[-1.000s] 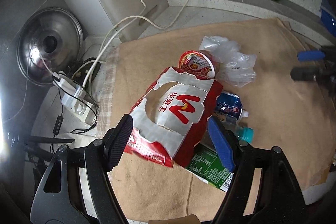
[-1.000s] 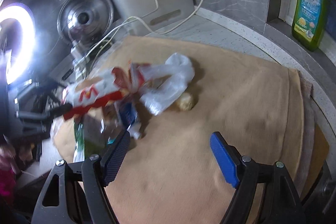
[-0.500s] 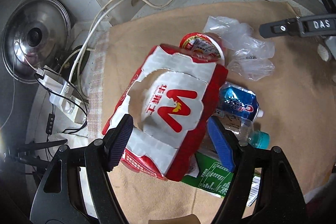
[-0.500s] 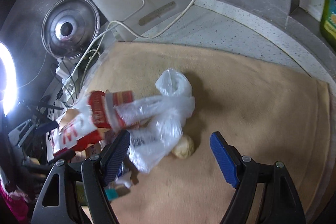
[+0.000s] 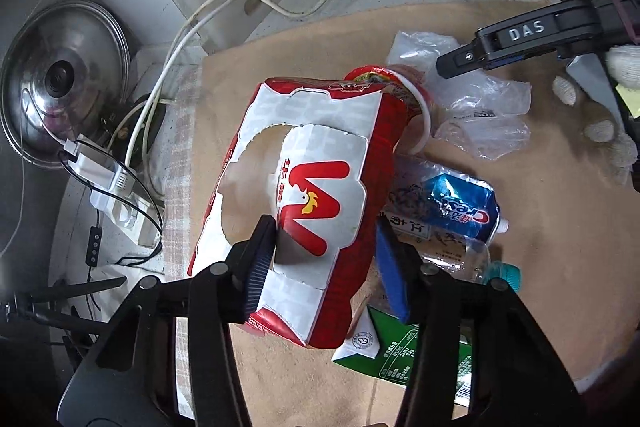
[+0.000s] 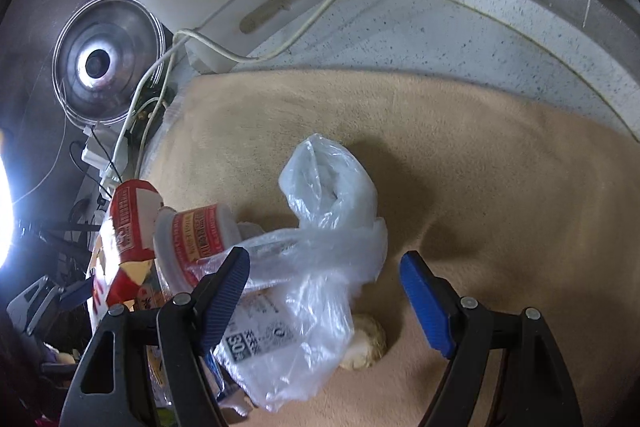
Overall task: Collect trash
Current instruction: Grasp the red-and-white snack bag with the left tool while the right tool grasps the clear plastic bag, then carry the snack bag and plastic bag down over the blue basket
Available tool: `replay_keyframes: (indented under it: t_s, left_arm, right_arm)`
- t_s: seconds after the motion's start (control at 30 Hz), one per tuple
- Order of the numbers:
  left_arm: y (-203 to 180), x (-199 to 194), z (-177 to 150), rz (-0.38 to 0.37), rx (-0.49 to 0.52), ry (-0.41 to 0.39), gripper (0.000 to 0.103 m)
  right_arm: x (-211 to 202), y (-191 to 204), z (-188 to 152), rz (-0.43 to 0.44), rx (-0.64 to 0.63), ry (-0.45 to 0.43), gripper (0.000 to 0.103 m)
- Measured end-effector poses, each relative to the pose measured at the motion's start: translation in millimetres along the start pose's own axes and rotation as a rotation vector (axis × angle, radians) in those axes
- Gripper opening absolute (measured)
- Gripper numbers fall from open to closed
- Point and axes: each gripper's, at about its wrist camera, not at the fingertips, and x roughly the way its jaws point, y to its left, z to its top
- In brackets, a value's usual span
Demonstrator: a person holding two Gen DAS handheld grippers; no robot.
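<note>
- Left tongs (image 5: pixel 326 259), lower half of the left wrist frame: two black plastic arms, triangular cut-outs, silver screw heads at the joints.
- Its fingers (image 5: pixel 260 263) carry ribbed blue pads; the one at left looks dark navy in shadow, the one at right bright blue.
- Right tongs (image 6: pixel 324 295), bottom of the right wrist frame: same black frame, silver screws, ribbed blue pads.
- Upper right of the left wrist frame: the right tongs from the side, black, white lettering "DAS" on the arm.
- Gloved hand (image 5: pixel 596 107) at the right edge: white knit glove.
</note>
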Motion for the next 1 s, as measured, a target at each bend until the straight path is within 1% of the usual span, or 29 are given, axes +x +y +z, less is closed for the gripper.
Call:
replay_keyframes:
  t_s: [0.07,0.13,0.17,0.23,0.27,0.33,0.37,0.43,0.63,1.0]
  left_arm:
    - [0.8,-0.7,0.9,-0.001,-0.008,-0.008,0.048]
    - [2.9,-0.8,1.8,-0.004,-0.021,-0.014,0.047]
    - [3.7,-1.0,2.1,-0.004,-0.025,-0.018,0.047]
    - [4.4,-1.5,2.4,-0.003,-0.031,-0.024,0.046]
    - [4.6,-2.0,2.4,-0.001,-0.032,-0.027,0.045]
    - [5.3,-2.9,2.3,0.005,-0.033,-0.033,0.045]
    - [5.8,-3.7,2.4,0.008,-0.034,-0.037,0.044]
    - [7.5,-5.3,2.4,0.009,-0.040,-0.044,0.044]
    - [12.2,-16.2,2.1,0.023,-0.065,-0.079,0.044]
    - [21.0,-39.5,-7.1,0.031,-0.123,-0.148,0.043]
  right_arm:
    - [5.7,0.5,0.0,0.000,-0.003,0.011,0.074]
    - [11.0,2.8,-0.3,-0.008,-0.012,0.022,0.064]
    - [13.7,3.6,-0.3,-0.009,-0.016,0.028,0.061]
    - [17.6,5.3,-1.1,-0.017,-0.025,0.038,0.047]
    - [18.9,6.1,-1.6,-0.025,-0.030,0.040,0.045]
    - [19.2,7.1,-1.8,-0.026,-0.036,0.036,0.037]
    - [18.6,7.1,-1.7,-0.023,-0.034,0.034,0.036]
    - [15.2,6.4,-1.2,-0.008,-0.024,0.021,0.030]
    - [-2.9,6.8,-1.0,-0.002,-0.013,-0.037,0.023]
    - [-48.3,9.6,-4.5,0.005,0.001,-0.142,0.022]
